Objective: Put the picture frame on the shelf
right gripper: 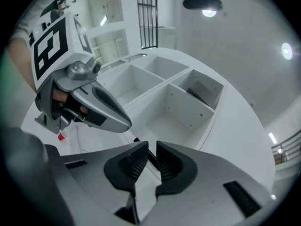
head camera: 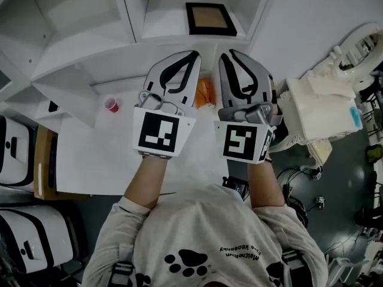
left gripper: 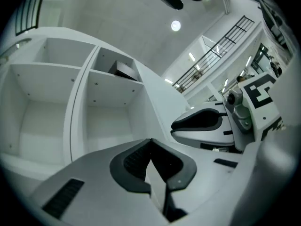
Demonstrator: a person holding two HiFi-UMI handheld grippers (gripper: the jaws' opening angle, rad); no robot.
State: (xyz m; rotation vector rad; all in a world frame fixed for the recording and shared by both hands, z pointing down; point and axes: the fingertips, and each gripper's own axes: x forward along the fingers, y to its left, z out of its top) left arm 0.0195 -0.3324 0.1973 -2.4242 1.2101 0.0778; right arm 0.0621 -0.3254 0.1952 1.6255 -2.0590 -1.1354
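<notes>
A white bench [head camera: 90, 154] fills the middle of the head view, with a white shelf [head camera: 90, 46] of open compartments standing at its far edge. On the bench are a small red cup [head camera: 111, 104] and an orange object [head camera: 205, 92], partly hidden between the two grippers. A bulky white machine [head camera: 317, 115] stands just off the bench's right end, over a dark floor [head camera: 353, 178] strewn with cables. Black-and-white cases [head camera: 18, 154] sit at the left. The gripper views show a high pale ceiling with round lights [left gripper: 175, 26] and a railed gallery [left gripper: 221, 51].

The picture frame [head camera: 209, 18] is inside a shelf compartment at the top centre of the head view. It has a black border around a tan panel. It leans back, tilted against the compartment's rear, its face towards the person. It appears wider than tall, with its long axis running across the compartment from side to side.

Both grippers are held side by side above the bench, well short of the frame. The left tongs [left gripper: 150, 142] are pressed together with nothing between them. The right tongs [right gripper: 152, 147] stand slightly apart, with only a narrow gap, and are also empty.
</notes>
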